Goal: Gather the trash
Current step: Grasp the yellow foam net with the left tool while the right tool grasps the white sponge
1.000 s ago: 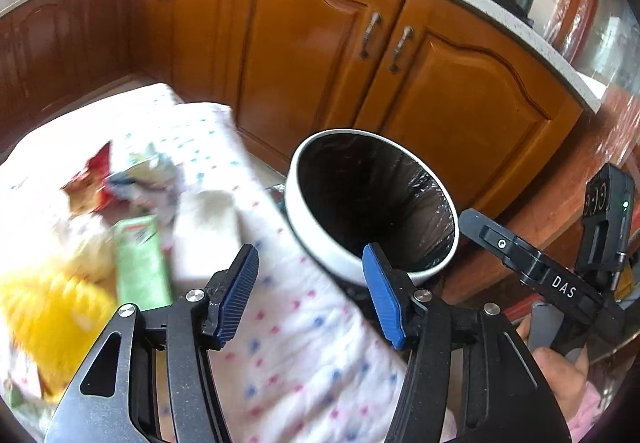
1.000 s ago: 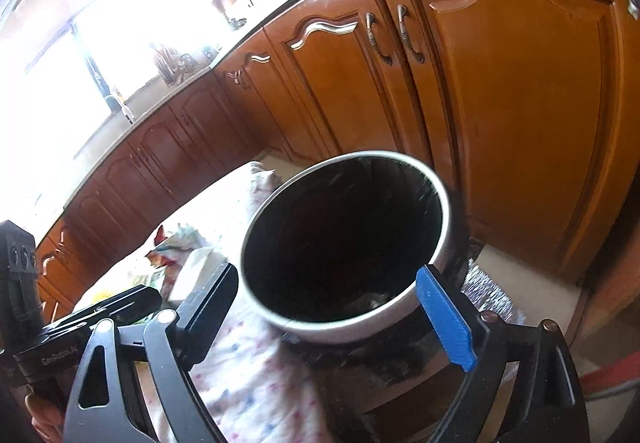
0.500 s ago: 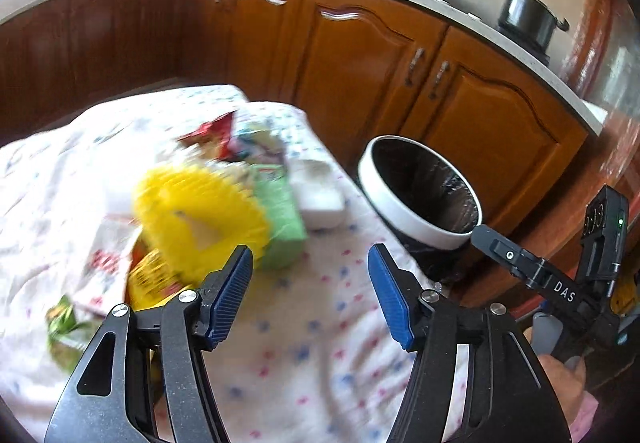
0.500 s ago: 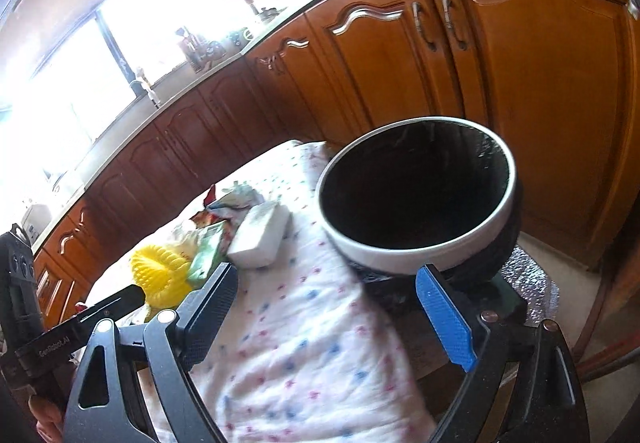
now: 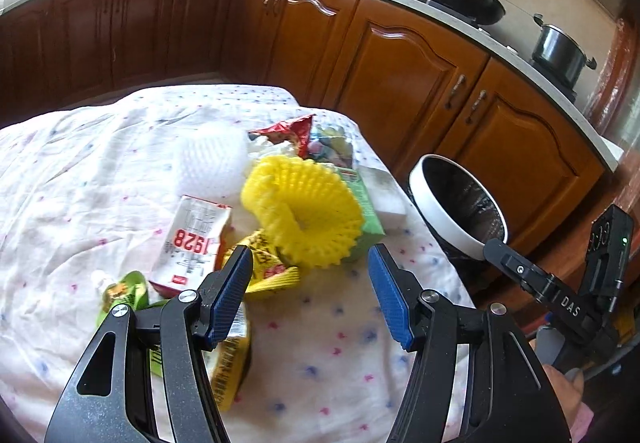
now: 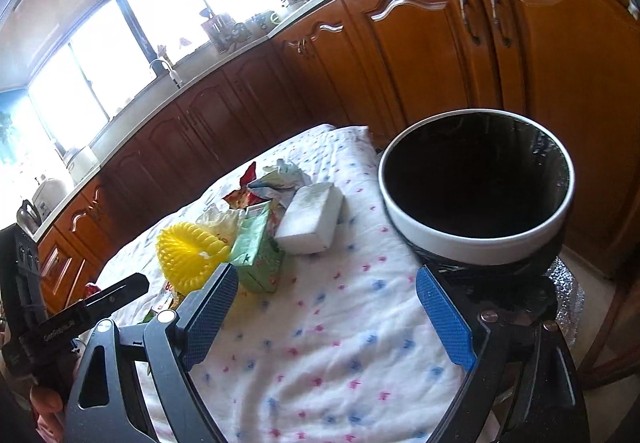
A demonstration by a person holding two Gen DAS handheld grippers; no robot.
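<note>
Both grippers over the littered bench, nothing held.
Left gripper jaws, just opening, stand wide near yellow foam net; right gripper jaws wide beside bin.

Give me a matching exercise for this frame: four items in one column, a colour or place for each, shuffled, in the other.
Items
1. foam net
2. bin
3. carton
4. white block

Descriptions
A. green, lying between the foam net and the white block
B. yellow, ribbed, in the middle of the pile
C. off the table edge, white rim, black liner
D. pale slab, the item nearest the bin

Pairs: 1-B, 2-C, 3-A, 4-D
</note>
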